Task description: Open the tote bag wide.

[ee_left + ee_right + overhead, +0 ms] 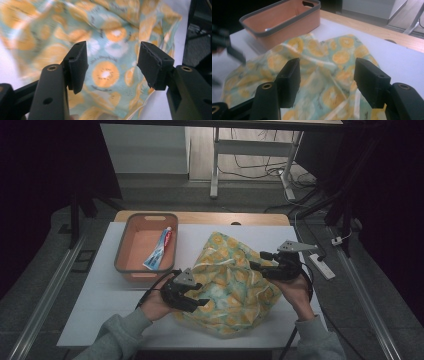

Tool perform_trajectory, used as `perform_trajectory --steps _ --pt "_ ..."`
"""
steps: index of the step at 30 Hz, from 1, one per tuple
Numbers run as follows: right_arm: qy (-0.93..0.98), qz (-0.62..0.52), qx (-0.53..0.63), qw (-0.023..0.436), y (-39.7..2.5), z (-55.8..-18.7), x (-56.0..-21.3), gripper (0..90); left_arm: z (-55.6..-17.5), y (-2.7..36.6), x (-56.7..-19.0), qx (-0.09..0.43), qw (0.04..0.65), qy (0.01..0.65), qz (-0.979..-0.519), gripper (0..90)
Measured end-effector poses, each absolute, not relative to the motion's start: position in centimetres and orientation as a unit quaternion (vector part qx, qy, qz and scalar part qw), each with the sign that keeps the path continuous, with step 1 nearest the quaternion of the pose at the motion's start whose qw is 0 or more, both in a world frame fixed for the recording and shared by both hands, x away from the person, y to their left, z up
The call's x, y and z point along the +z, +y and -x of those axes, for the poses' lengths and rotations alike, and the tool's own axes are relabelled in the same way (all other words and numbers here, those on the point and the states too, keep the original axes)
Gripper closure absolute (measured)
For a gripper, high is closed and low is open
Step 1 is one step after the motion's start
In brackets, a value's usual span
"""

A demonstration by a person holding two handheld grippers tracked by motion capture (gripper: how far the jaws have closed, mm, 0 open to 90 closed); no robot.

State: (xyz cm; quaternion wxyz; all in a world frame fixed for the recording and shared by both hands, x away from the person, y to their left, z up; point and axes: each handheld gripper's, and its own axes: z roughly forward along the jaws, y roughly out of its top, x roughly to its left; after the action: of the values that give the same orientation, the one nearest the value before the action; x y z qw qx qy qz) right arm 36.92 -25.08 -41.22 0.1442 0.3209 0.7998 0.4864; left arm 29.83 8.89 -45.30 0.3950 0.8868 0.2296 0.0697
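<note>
A crumpled cloth (232, 282) with an orange fruit print on pale green lies on the white table (95, 305), right of centre. My left gripper (200, 302) hovers over the cloth's left edge, jaws open and empty; the print (106, 72) shows between them. My right gripper (257, 265) is over the cloth's right side, also open, nothing between its jaws, with the cloth (324, 75) below. An orange basket (146, 246) with a grey rim stands at the back left and holds a toothpaste tube (159, 250).
The basket (282, 22) is beyond the cloth in the right gripper view. A wooden strip (200, 217) runs along the table's far edge. A white power strip (322, 265) lies off the right edge. Bare table surface lies left of the cloth.
</note>
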Motion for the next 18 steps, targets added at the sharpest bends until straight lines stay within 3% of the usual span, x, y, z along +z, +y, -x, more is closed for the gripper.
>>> perform_trajectory --steps 18 --pt "0.822 -0.306 0.465 0.12 -26.6 -32.5 -46.0 39.5 -33.5 15.2 -42.8 0.109 0.414 0.325 -0.843 39.8"
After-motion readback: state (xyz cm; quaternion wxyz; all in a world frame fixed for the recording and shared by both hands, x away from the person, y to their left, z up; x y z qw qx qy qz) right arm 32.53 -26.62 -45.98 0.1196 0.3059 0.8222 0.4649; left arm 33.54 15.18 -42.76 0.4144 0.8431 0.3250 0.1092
